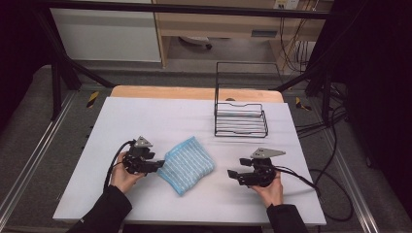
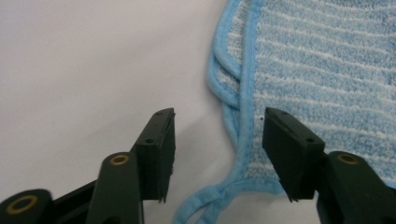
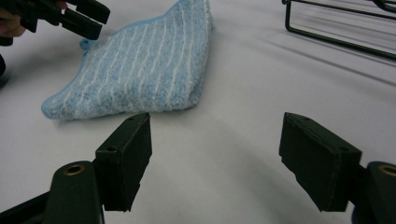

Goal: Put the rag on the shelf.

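Observation:
A folded light-blue towel with white stripes (image 1: 187,164) lies on the white table (image 1: 160,116), near the front middle. My left gripper (image 1: 158,165) is at the towel's left edge with its jaws apart. In the left gripper view the towel's (image 2: 327,70) blue hem runs between the jaws of the left gripper (image 2: 217,140), and the pads do not press on it. My right gripper (image 1: 232,174) hovers to the right of the towel, apart from it. In the right gripper view its jaws (image 3: 215,154) stand wide over bare table, with the towel (image 3: 144,70) and the left gripper (image 3: 79,18) beyond.
A black wire rack (image 1: 240,119) stands at the back right of the table, and its lower bars (image 3: 336,28) show in the right gripper view. Cables (image 1: 330,184) trail off the table's right side. Bare tabletop lies behind the towel and along the front.

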Demonstrator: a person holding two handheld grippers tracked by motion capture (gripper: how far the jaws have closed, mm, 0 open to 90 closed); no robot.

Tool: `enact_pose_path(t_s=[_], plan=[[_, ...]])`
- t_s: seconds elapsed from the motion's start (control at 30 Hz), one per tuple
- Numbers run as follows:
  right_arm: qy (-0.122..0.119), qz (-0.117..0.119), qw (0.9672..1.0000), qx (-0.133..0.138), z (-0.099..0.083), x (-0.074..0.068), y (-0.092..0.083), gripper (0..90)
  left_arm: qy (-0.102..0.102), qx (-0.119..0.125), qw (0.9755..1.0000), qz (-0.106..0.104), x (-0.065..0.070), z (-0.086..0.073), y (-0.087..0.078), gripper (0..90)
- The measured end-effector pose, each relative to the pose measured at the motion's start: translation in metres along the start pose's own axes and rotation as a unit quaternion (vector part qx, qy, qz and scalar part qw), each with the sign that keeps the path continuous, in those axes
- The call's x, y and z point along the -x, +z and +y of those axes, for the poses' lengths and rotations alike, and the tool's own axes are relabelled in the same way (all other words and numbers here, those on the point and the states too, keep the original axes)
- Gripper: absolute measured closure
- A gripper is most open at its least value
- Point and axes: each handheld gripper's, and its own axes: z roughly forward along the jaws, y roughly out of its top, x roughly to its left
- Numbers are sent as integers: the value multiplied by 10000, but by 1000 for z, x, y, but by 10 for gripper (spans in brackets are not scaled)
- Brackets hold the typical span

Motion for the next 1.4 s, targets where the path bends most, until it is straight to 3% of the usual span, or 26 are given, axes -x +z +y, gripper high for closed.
enact_pose_path(t_s=[0.1, 0.27, 0.43, 0.57, 0.67, 0.73, 1.0, 1.4], plan=[[-2, -64, 10000, 23, 6, -6, 8, 309, 55, 101, 9999, 102, 0, 7, 3, 472], [123, -76, 9999, 34, 14, -16, 25, 396, -29, 146, 9998, 161, -2, 20, 14, 512], [201, -147, 9997, -44, 20, -25, 44, 464, -35, -52, 10000, 77, -2, 22, 25, 572], [209, -276, 9993, -151, 20, -29, 55, 553, -138, -110, 9998, -111, -3, 19, 22, 630], [321, -366, 9984, -288, 19, -30, 62, 623, -77, -271, 9993, -244, 1, 15, 21, 636], [340, -397, 9981, -337, 18, -29, 64, 643, 45, -268, 9994, -223, 4, 12, 18, 636], [550, -398, 9967, -448, 14, -29, 72, 746, -51, -375, 9987, -350, 8, 3, 17, 617], [673, -280, 9960, -518, 18, -28, 68, 858, -232, -476, 9977, -413, 8, 3, 15, 819]])
